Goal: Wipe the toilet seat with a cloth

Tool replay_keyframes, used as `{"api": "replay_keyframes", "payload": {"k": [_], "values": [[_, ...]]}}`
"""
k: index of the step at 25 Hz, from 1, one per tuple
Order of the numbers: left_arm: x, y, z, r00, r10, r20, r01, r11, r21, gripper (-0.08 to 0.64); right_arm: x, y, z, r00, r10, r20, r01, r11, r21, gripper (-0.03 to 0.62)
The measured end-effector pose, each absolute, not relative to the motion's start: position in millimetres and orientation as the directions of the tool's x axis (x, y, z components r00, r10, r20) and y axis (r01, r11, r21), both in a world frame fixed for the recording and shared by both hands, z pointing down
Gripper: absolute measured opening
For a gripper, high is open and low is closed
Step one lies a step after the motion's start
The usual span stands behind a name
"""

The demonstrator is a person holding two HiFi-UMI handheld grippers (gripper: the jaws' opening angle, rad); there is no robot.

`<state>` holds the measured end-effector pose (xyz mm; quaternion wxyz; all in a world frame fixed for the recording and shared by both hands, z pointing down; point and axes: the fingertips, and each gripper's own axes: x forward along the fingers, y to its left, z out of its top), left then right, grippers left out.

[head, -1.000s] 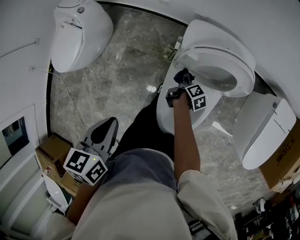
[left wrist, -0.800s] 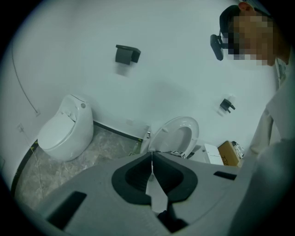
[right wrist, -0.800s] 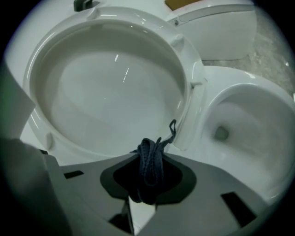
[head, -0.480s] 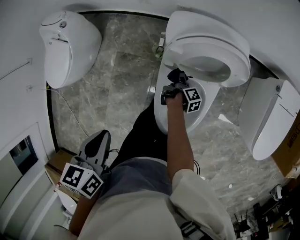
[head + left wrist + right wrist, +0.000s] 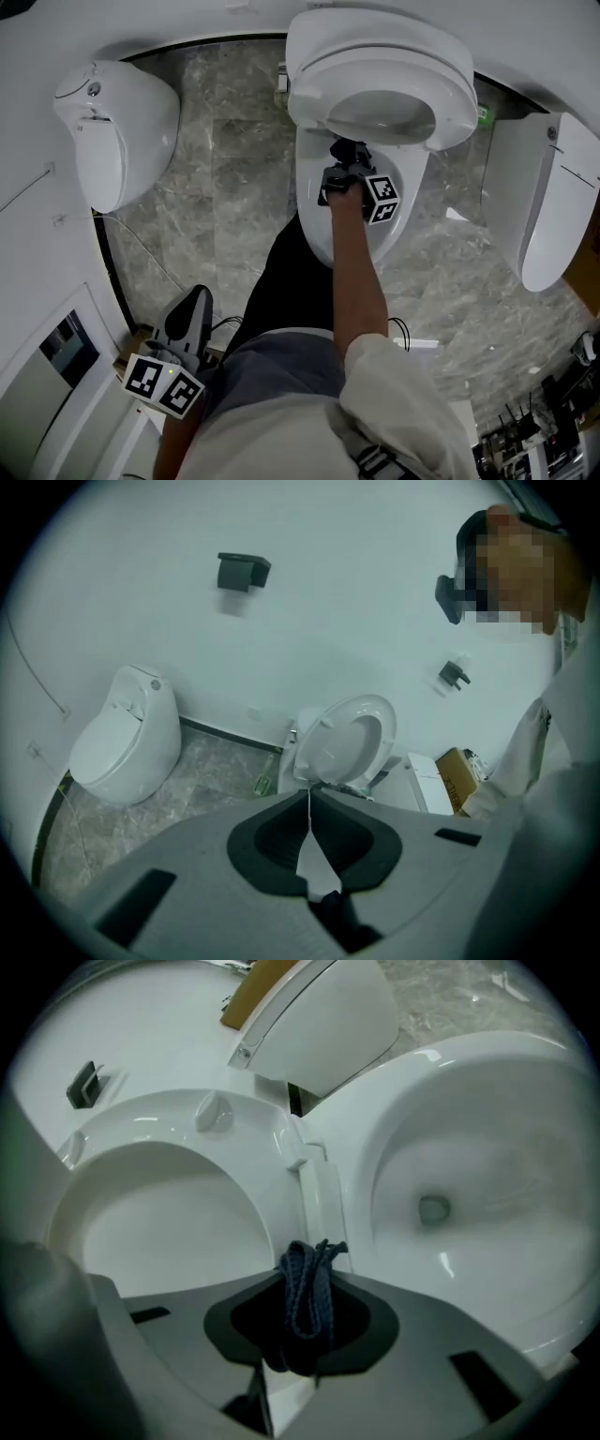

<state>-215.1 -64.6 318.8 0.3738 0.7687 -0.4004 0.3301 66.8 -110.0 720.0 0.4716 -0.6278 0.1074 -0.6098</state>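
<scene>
— Where with the right gripper (image 5: pixel 349 150)?
— Out ahead on a nearly straight right arm (image 5: pixel 361 272), tipped downward, clamped tight on a dark blue cloth (image 5: pixel 305 1297).
— And the left gripper (image 5: pixel 194 300)?
— Held low beside the left hip, pointing forward and down, jaws pressed fully together, gripping nothing.
— Left arm (image 5: pixel 173 445)?
— Bent, tucked in close to the body.
</scene>
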Motion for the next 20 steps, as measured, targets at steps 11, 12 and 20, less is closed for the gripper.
{"api": "replay_keyframes", "payload": {"k": [11, 12, 20], "values": [[-189, -61, 326, 0.511, -0.335, 0.792, -0.831, -0.429, 0.355, 0.011, 129, -78, 716, 0.311, -0.703, 0.639, 0.439, -0.49, -0.753, 0.077], [-184, -62, 325, 0.518, -0.335, 0.787, -0.827, -0.432, 0.361, 0.011, 133, -77, 714, 0.31, -0.708, 0.635, 0.427, -0.493, -0.758, 0.077], [-168, -56, 321, 0.545, -0.325, 0.773, -0.808, -0.448, 0.382, 0.011, 155, -69, 694, 0.331, -0.712, 0.619, 0.354, -0.515, -0.781, 0.077]]}}
